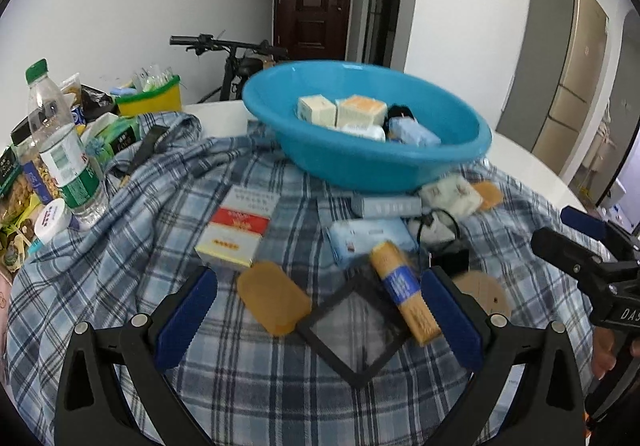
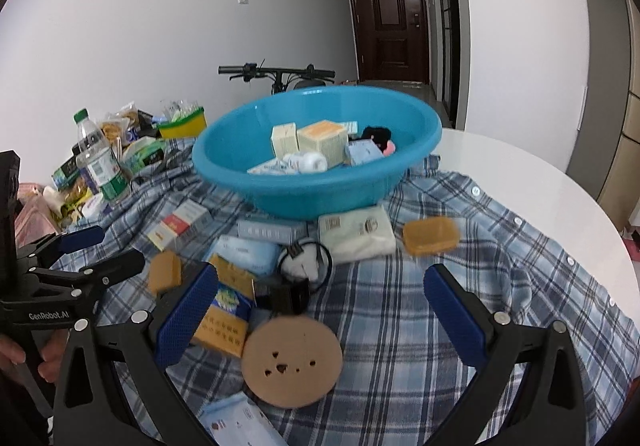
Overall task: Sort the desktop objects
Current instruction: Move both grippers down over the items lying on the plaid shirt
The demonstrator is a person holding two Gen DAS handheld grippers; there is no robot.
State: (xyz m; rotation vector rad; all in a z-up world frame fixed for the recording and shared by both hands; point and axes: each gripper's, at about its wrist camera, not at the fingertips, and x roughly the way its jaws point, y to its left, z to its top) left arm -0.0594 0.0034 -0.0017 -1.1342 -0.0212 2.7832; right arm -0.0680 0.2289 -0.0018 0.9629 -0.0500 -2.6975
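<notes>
A blue plastic basin (image 1: 368, 162) (image 2: 316, 190) holding several small boxes stands on a plaid shirt (image 1: 120, 286) (image 2: 420, 306) spread over the table. My left gripper (image 1: 318, 318) is open just above the cloth. An orange-brown pad (image 1: 274, 302), a black square frame (image 1: 352, 334) and a yellow-and-blue box (image 1: 404, 294) lie between its fingers, untouched. My right gripper (image 2: 320, 316) is also open, over a round cork disc (image 2: 292, 362). The yellow box (image 2: 224, 310) lies by its left finger. Each gripper shows in the other's view: the left gripper (image 2: 100, 250), the right gripper (image 1: 572, 234).
A red-and-white box (image 1: 236, 230), pale blue packs (image 1: 372, 238), a white pack (image 2: 356, 234), an orange block (image 2: 430, 234) and a black cable (image 2: 304, 258) lie before the basin. A water bottle (image 1: 60, 150) and snack packets crowd the left. The white table's edge (image 2: 580, 214) curves right.
</notes>
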